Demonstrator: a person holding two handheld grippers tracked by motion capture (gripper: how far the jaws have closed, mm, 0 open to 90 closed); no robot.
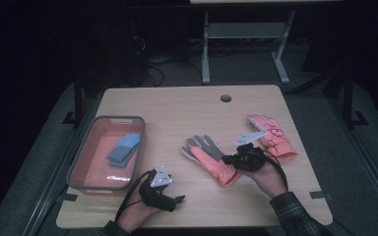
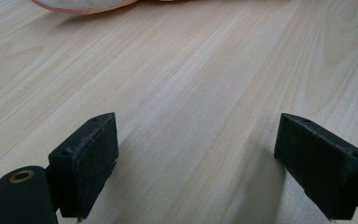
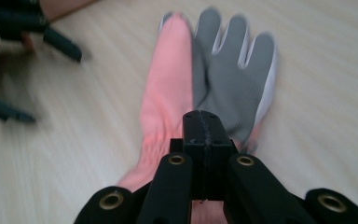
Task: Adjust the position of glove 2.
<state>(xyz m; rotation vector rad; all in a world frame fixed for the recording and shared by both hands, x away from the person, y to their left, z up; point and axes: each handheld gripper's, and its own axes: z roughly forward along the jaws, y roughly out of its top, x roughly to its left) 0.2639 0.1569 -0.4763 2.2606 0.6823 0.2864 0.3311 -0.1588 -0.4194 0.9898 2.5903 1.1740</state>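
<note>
1. The table [image 1: 177,105] carried a bin [image 1: 76,169] at its 9 o'clock side, with blue-grey cloth [image 1: 124,150] inside, and two pink gloves toward 3 o'clock.
2. The nearer glove [image 1: 209,160] lay flat, palm up, near the table's middle, its grey palm and fingers pointing toward 10 o'clock and its cuff toward 4 o'clock. The far glove [image 1: 271,135] lay just past the right hand.
3. The glove looked light, soft and floppy, so it would likely sag and fold when lifted; the padded cuff seemed the best place to pinch.
4. The right gripper [image 3: 204,140] had its jaws pressed together over the cuff [image 3: 165,140]; whether fabric was caught between them I could not tell.
5. The left gripper [image 2: 193,163] rested at 7 o'clock with its jaws wide apart, holding nothing.
</note>
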